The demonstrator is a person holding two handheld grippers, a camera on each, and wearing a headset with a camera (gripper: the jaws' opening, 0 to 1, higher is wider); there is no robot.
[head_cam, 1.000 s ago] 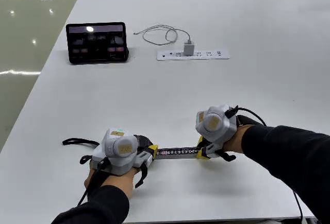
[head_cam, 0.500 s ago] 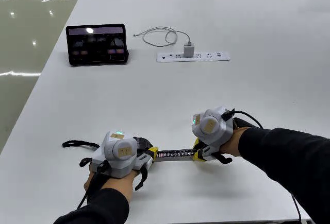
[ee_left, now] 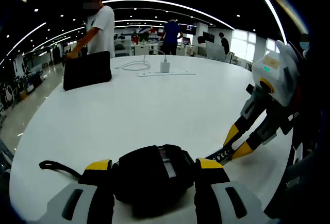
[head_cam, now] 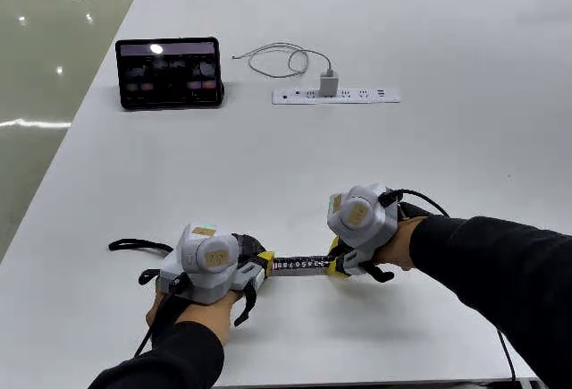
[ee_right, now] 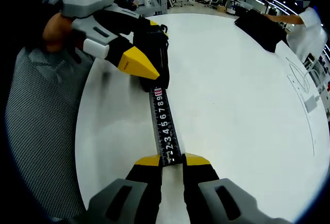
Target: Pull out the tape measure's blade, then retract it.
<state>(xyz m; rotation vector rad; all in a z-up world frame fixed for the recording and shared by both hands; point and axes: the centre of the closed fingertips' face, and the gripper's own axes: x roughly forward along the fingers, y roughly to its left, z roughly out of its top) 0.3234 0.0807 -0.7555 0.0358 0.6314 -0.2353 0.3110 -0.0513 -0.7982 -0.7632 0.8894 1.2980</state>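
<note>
Step in hand: blade part-way out. From this moment alone I cannot say whether this is the start of the pull or the tail of the retract.

Left gripper (ee_left: 154, 165): jaws closed on the tape measure (ee_left: 154, 175), one yellow tip on each flank of the black case. The case rests on the white table (head_cam: 268, 165).

Right gripper (ee_right: 172, 161): jaws pinched on the free end of the blade (ee_right: 162, 126), tips nearly touching with the strip between them.

Position relative to the claws:
- Right gripper view: the case lies at 12 o'clock from the jaws, a short way ahead. The blade runs straight from the tips up to the case mouth, lying flat just over the table, printed numerals up to about 9 exposed
- Head view: the case is at 9 o'clock of the right gripper, the blade spanning the gap along the 9–3 line. The two grippers are near, not touching
- The wrist strap (head_cam: 134, 246) trails off the case toward 9 o'clock

Next move, as a judgement:
- If pulling, the right gripper draws toward 3 o'clock, straight along the blade line, while the left pins the case down
- If retracting, the right gripper feeds the end toward 9 o'clock under control, holding its grip until the hook reaches the mouth

Risk: blade kinks if the pull goes off-line
</note>
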